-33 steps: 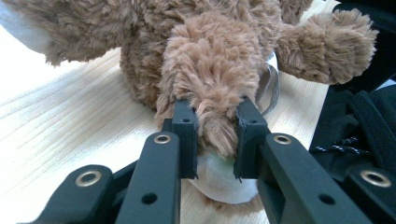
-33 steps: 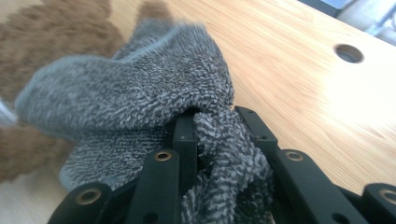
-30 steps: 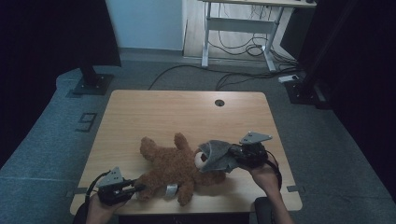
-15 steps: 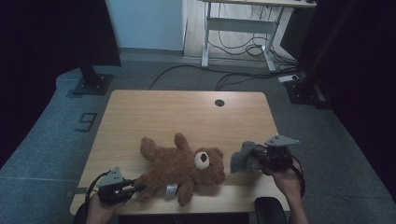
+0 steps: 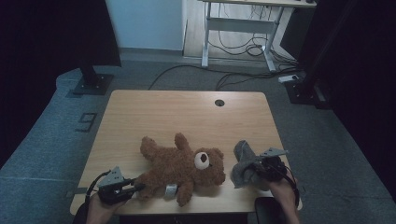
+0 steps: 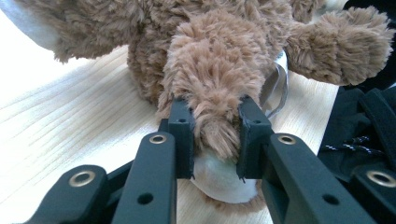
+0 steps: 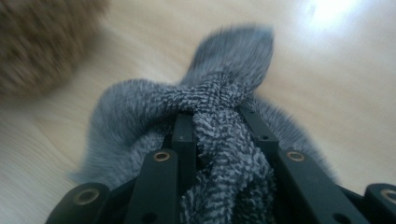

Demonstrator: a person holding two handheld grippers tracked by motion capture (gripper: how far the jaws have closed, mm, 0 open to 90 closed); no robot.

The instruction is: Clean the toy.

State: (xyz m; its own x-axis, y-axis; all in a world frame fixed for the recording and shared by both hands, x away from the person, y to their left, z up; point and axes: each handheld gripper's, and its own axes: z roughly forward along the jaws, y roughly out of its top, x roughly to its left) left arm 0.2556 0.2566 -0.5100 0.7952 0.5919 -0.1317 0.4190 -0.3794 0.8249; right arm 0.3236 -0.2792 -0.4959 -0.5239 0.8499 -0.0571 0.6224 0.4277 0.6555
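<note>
I am holding a tool in each hand at the near edge of the table. My left tool is gripping the bear by one leg: in the left gripper view the two black jaws are pressing into the brown fur on either side of the limb, with the pale sole of the foot sitting just below them. The bear is lying on the table near its front edge, its head turned toward my right and its pale muzzle facing up. A small grey band is showing at its lower body, and in the left gripper view I am seeing it as a thin loop beside the leg.

My right tool is clamping a grey cloth. In the right gripper view the jaws are squeezing a twisted fold of the fuzzy fabric, and the rest is bunching out around and ahead of them, one end pointing away across the wood. The cloth is sitting just beside the bear's head, on my right side of the table, and whether the two are touching I cannot tell. The right gripper view is blurred, with the bear's fur showing at its upper left.
</note>
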